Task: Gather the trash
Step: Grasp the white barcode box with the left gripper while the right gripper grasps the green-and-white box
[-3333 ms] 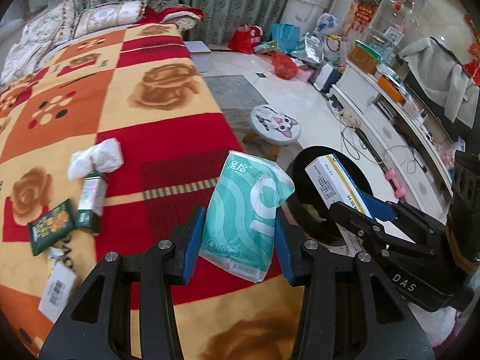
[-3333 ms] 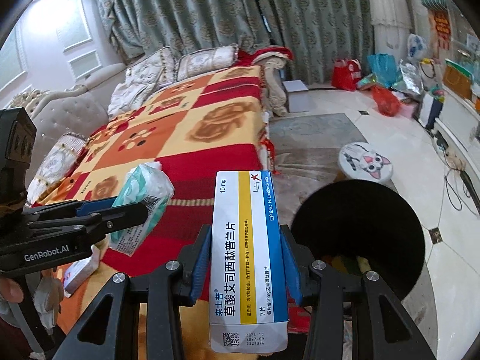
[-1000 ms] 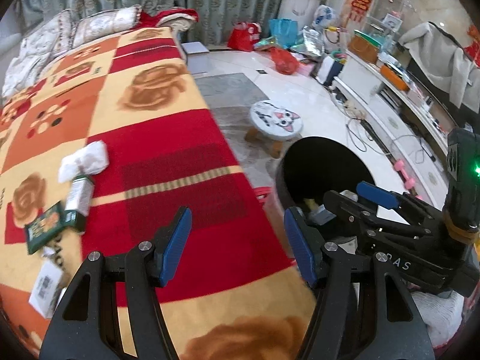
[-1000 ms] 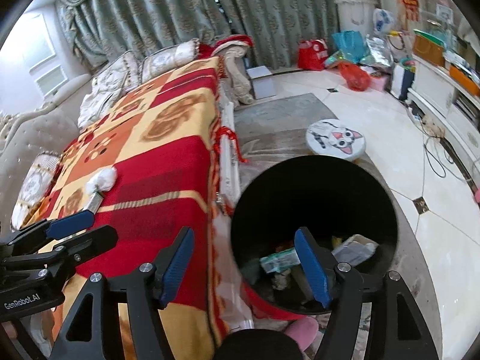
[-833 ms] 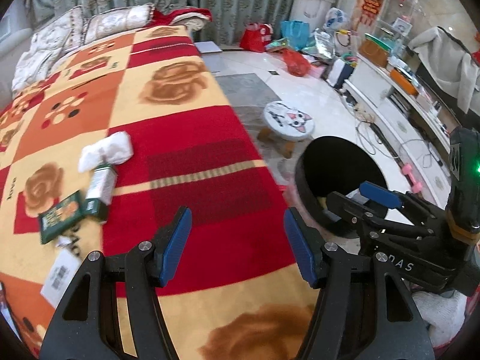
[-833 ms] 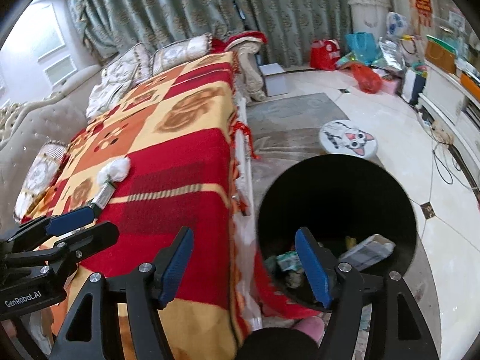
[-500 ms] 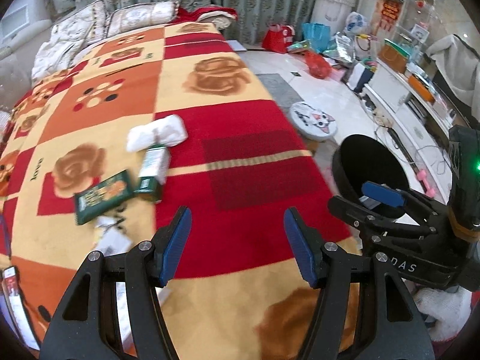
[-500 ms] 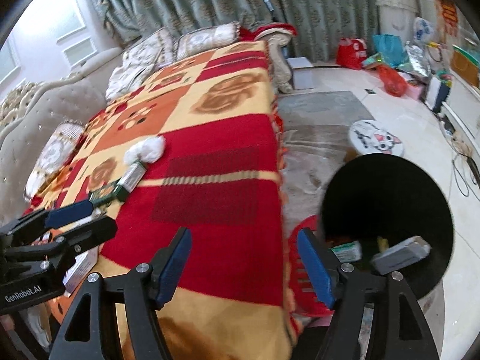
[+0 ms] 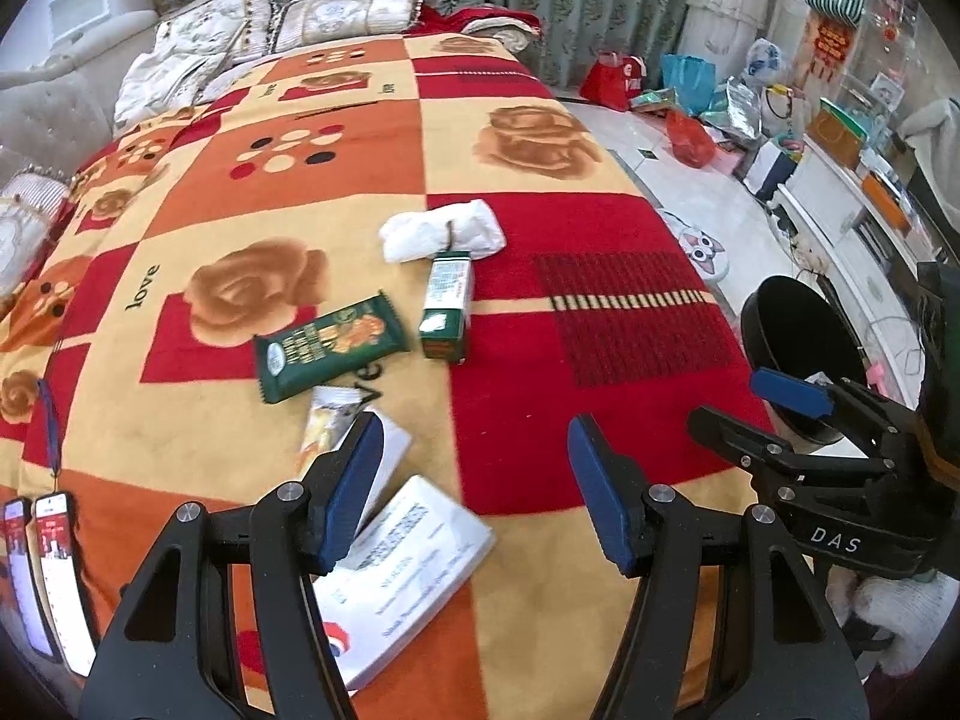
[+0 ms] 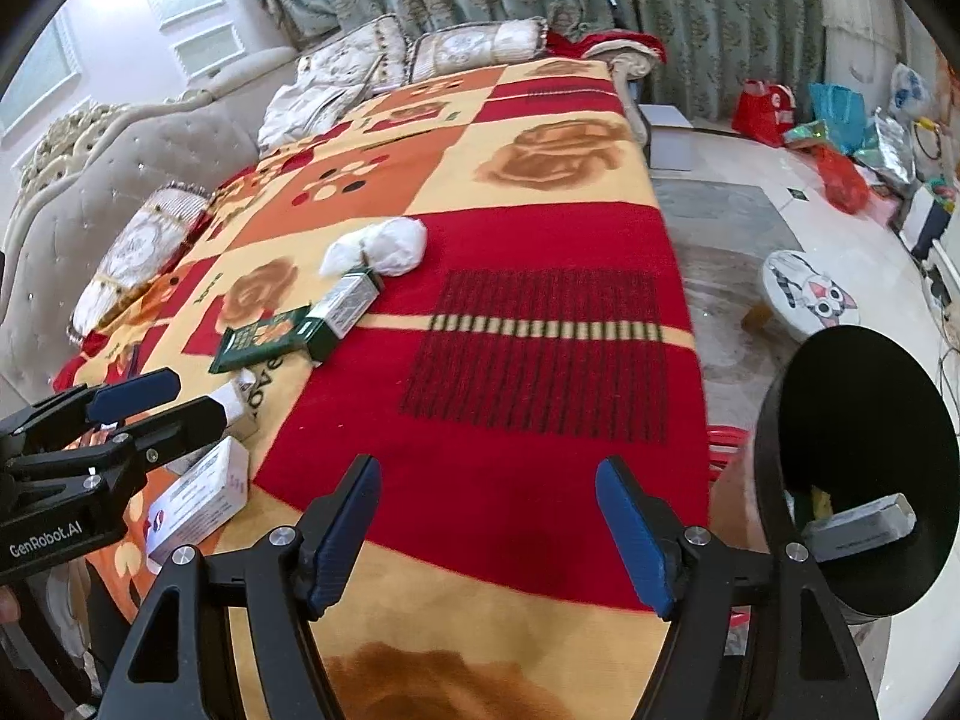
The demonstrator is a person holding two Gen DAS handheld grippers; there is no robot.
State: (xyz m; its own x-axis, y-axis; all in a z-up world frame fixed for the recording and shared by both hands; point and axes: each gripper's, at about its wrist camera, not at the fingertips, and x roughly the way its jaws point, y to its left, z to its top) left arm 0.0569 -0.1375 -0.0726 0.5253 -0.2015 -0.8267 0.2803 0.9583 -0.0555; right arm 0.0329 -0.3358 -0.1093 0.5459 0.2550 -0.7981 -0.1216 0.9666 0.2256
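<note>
Patterned blanket (image 9: pixel 540 240) bears litter; black bin (image 10: pixel 852 432) stands on tiled floor (image 10: pixel 750 192)

Bright daylight — fisheye warp, slight blur

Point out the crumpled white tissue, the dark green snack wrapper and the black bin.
crumpled white tissue (image 9: pixel 441 229), left wrist view, middle of the wad.
dark green snack wrapper (image 9: pixel 330 345), left wrist view, printed front.
black bin (image 10: pixel 864 420), right wrist view, dark inner wall.

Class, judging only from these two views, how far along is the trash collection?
Done: a grey box lies inside the black round bin. In hand: nothing; left gripper and right gripper are open. Left on the blanket: white crumpled tissue, green-white carton, dark green wrapper, white boxes.
</note>
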